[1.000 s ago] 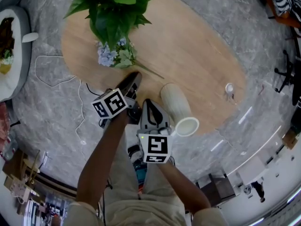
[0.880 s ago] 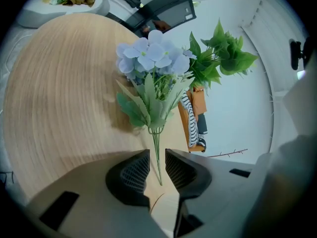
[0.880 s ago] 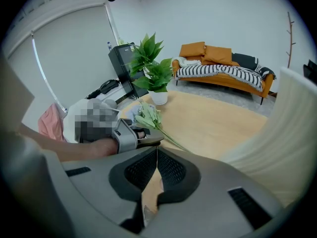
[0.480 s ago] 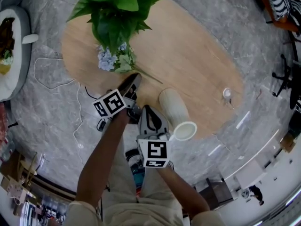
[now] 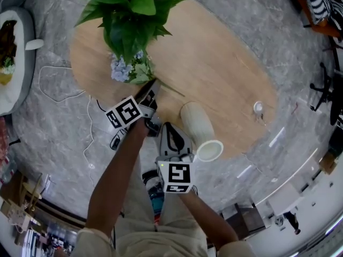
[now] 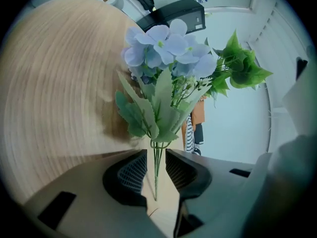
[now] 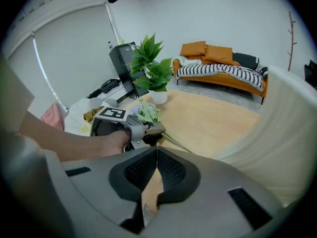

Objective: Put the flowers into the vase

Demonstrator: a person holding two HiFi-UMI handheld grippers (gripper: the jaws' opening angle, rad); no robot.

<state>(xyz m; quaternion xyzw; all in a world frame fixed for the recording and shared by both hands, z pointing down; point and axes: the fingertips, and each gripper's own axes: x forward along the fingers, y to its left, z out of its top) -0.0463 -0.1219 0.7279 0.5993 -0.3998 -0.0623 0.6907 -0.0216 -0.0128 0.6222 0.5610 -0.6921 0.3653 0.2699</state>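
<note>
Left gripper (image 6: 156, 152) jaws are straddling, unclenched, the flowers' (image 6: 168, 48) thin stems (image 6: 157, 168), which look light, bendy and best pinched low. Right gripper (image 7: 157, 150) is sitting clenched empty beside the vase (image 5: 199, 123).

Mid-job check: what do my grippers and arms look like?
Left gripper and right gripper are matching grey moulded shells with black ribbed pads. Each carries a white cube printed with black square markers. Forearms are bare; khaki sleeves show near the shoulders.
</note>
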